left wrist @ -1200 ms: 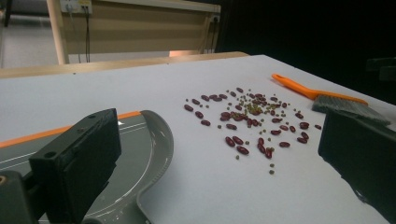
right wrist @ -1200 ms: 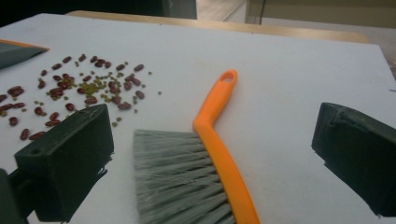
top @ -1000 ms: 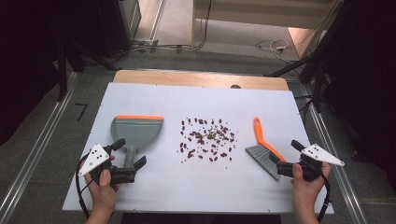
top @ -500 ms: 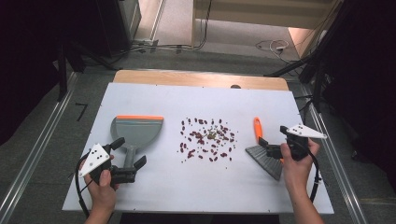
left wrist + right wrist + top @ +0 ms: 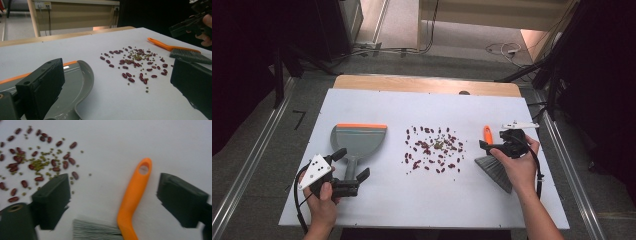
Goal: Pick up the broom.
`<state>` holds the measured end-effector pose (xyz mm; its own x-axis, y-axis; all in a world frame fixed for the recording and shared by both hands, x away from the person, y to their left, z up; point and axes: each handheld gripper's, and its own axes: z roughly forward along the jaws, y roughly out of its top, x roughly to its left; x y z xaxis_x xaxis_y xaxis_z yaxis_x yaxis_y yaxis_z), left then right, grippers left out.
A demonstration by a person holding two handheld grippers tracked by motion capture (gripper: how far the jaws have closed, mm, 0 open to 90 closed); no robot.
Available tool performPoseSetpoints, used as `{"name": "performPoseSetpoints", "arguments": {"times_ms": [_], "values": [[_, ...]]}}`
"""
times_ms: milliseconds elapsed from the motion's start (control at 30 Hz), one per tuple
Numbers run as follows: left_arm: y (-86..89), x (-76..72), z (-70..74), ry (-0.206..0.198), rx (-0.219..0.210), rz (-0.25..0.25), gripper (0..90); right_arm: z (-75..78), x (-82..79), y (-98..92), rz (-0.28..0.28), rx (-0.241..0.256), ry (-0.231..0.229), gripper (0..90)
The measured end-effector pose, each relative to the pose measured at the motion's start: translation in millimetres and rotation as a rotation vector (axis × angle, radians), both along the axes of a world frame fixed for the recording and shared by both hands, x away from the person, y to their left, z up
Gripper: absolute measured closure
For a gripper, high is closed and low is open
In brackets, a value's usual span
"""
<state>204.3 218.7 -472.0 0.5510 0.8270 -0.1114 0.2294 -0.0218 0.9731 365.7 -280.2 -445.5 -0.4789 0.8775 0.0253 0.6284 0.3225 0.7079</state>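
The right gripper (image 5: 110, 195) is held spread, with the brush handle (image 5: 135, 192) between its jaws; the jaws should be lowered squarely and closed mid-handle. The left gripper (image 5: 352, 172) is spread astride the dustpan handle (image 5: 350, 167)

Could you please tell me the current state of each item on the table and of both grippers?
Dustpan: flat on the table, empty, not held.
Brush: lying flat, not yet gripped.
Beans: scattered loose between dustpan and brush.
Left gripper: open, jaws either side of the dustpan handle.
Right gripper: open, above the brush handle.
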Motion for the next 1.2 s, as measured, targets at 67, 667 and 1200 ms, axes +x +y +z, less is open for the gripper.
{"name": "performPoseSetpoints", "arguments": {"times_ms": [67,667,1200], "values": [[-0.4,0.2,-0.5,0.001,0.003,-0.004,0.2,-1.1,5.1,-0.8,-0.029,-0.022,0.030,25.3],[-0.8,0.8,-1.6,0.005,0.009,-0.010,0.2,-19.5,21.0,2.4,-0.144,-0.090,0.278,51.1],[-11.1,-0.4,-0.1,0.004,0.038,-0.027,0.3,-31.1,17.8,11.5,-0.211,-0.158,0.295,65.4]]}}
